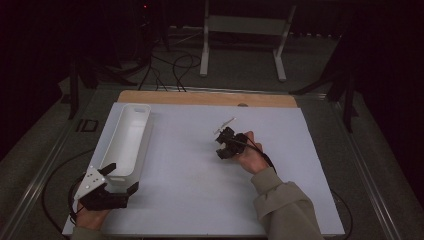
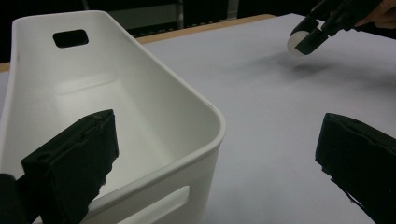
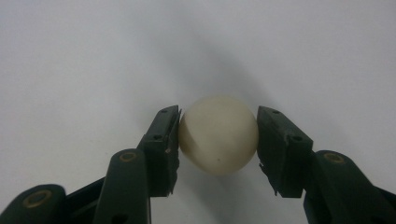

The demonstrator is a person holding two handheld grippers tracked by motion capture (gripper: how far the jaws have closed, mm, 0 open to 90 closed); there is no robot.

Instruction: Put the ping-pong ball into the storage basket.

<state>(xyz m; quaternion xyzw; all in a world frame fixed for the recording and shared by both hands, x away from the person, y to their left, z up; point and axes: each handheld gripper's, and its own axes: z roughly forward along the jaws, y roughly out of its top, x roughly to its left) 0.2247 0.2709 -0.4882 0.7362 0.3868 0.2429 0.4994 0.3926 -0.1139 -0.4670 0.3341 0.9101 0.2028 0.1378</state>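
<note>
Right tool (image 3: 218,135) clenched on white ball (image 3: 218,134) — I carry level toward bin (image 1: 125,140); left tool (image 2: 210,158) released, straddling bin rim.

Small cream-white ball (image 3: 218,134), round and smooth, just above the white table sheet (image 3: 93,56).

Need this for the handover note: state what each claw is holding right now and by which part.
The right claw clamps a white ball across its middle, one jaw on each side. The left claw holds nothing; its open jaws straddle the near corner of the white bin.
</note>
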